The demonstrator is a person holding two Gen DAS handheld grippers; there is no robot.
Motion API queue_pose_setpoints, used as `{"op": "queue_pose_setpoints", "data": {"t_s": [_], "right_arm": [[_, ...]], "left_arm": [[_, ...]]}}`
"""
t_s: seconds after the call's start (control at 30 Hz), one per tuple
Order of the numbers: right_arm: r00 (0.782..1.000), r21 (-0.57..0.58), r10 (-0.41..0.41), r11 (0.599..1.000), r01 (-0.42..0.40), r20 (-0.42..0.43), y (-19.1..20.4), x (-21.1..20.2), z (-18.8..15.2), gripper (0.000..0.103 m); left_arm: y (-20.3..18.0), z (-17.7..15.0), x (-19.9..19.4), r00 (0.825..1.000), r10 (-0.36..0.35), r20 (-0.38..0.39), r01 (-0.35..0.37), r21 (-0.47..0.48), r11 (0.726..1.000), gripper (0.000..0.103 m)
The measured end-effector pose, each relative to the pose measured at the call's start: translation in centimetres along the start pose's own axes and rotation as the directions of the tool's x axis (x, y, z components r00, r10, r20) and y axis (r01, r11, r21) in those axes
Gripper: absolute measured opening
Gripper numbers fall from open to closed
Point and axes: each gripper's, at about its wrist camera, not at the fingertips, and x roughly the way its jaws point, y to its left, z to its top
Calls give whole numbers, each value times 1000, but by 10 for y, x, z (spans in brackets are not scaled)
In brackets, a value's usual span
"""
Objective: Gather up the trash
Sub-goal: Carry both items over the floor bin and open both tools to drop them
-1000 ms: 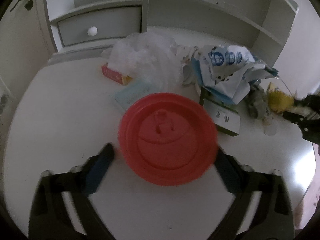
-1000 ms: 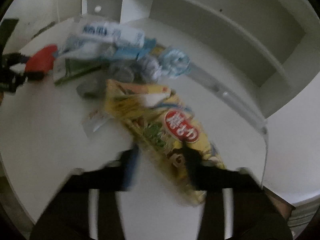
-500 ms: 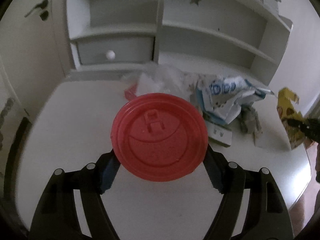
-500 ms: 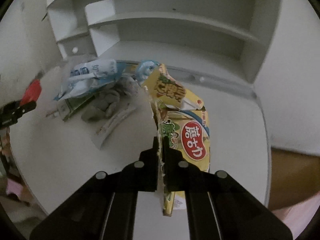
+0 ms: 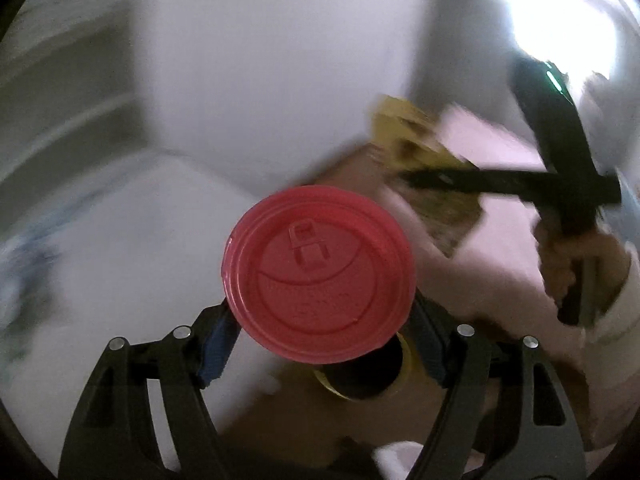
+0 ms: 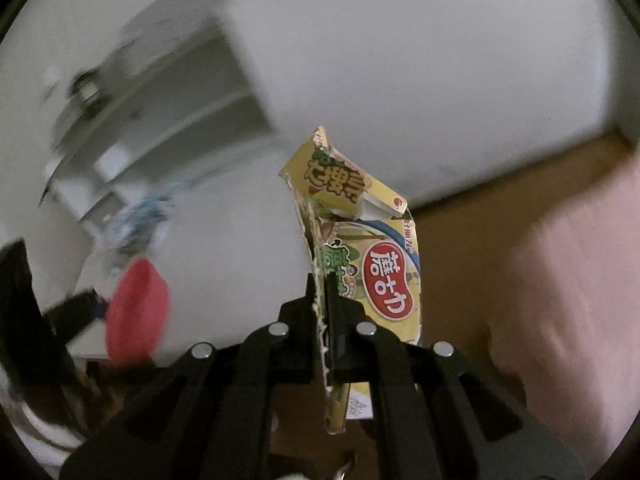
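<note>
Red lid [image 5: 318, 274] centred in the left wrist view, round, embossed, clamped at its rim between the blue pads [image 5: 218, 340] of the left gripper [image 5: 320, 344], jaws spread wide around it. Behind and just below the lid, a dark round opening with a yellow rim [image 5: 360, 376], partly hidden. Blurred white table [image 5: 120, 240] at left, white wall above. At right, yellow snack wrapper [image 5: 420, 160] pinched in the black fingers of the right gripper [image 5: 416, 178], carried by a hand [image 5: 576, 256] with a pale sleeve. Pink surface behind, too smeared to identify.

Right wrist view: same yellow snack wrapper [image 6: 360, 248], torn and crumpled, with a red oval label, standing upright and squeezed edge-on between the tightly clenched right gripper [image 6: 322, 316]. Held in the air above brown floor [image 6: 460, 264], past the white table [image 6: 224, 248] edge. At left, red lid [image 6: 136, 312] seen edge-on in the left gripper, blurred. Shelving and blue-white litter further back, smeared.
</note>
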Motion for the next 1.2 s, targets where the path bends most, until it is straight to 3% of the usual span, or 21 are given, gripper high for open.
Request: {"op": "queue_pose_setpoints", "data": {"t_s": [0.07, 0.13, 0.23, 0.27, 0.33, 0.47, 0.6, 0.7, 0.77, 0.8, 0.87, 0.9, 0.93, 0.97, 1.03, 1.07, 1.13, 1.17, 1.2], "right_arm": [[998, 130, -7, 991, 15, -59, -56, 11, -30, 5], [991, 236, -12, 971, 44, -135, -100, 36, -61, 5], [962, 346, -13, 932, 111, -272, -149, 90, -113, 5], [950, 378, 3, 918, 122, -313, -160, 110, -128, 5], [923, 448, 54, 884, 133, -381, -177, 154, -157, 5], [876, 529, 124, 833, 163, -465, -186, 219, -190, 5], [873, 569, 154, 806, 160, -463, -191, 240, -194, 5], [885, 597, 168, 789, 144, -435, -204, 242, -194, 5], [892, 596, 149, 789, 153, -427, -211, 235, -192, 6], [892, 585, 138, 796, 159, -430, -212, 231, -190, 11], [901, 556, 85, 810, 186, -426, -214, 218, -182, 58], [910, 536, 25, 815, 221, -413, -216, 204, -176, 87], [922, 521, -30, 817, 245, -386, -217, 190, -170, 87], [931, 511, -71, 820, 259, -359, -217, 173, -163, 87], [933, 465, -229, 818, 339, -277, -210, 118, -138, 87], [925, 439, -299, 817, 374, -233, -204, 96, -128, 87], [876, 376, -473, 798, 471, -95, -179, 33, -101, 91], [847, 358, -531, 789, 500, -13, -162, 7, -89, 95], [802, 342, -587, 779, 525, 106, -136, -23, -76, 97]], "left_arm": [[-48, -8, 52, 993, -57, -101, 66, 93, 993, 74], [-77, -24, 105, 972, -85, -218, 116, 135, 984, 74], [-99, -64, 197, 909, -91, -407, 175, 174, 969, 74], [-98, -72, 217, 892, -88, -444, 184, 177, 967, 74], [-83, -94, 273, 839, -76, -539, 191, 160, 968, 74], [-64, -102, 327, 793, -81, -604, 166, 86, 982, 74], [-54, -96, 350, 779, -104, -618, 161, 36, 986, 74], [-50, -95, 350, 783, -117, -611, 153, 7, 988, 77], [-53, -96, 348, 783, -135, -607, 144, -35, 989, 95], [-55, -94, 346, 789, -137, -598, 140, -41, 989, 95], [-55, -94, 340, 795, -155, -586, 154, -51, 987, 95], [-57, -95, 332, 796, -167, -581, 168, -52, 984, 95], [-61, -93, 325, 802, -179, -570, 184, -50, 982, 95], [-67, -88, 310, 819, -196, -539, 210, -36, 977, 95], [-82, -74, 277, 857, -220, -466, 254, 11, 967, 95], [-94, -64, 247, 881, -246, -404, 292, 56, 955, 95], [-109, -42, 190, 916, -290, -278, 337, 136, 932, 95], [-113, -25, 145, 932, -320, -173, 350, 186, 918, 95], [-111, -15, 117, 940, -325, -107, 340, 210, 917, 96]]}}
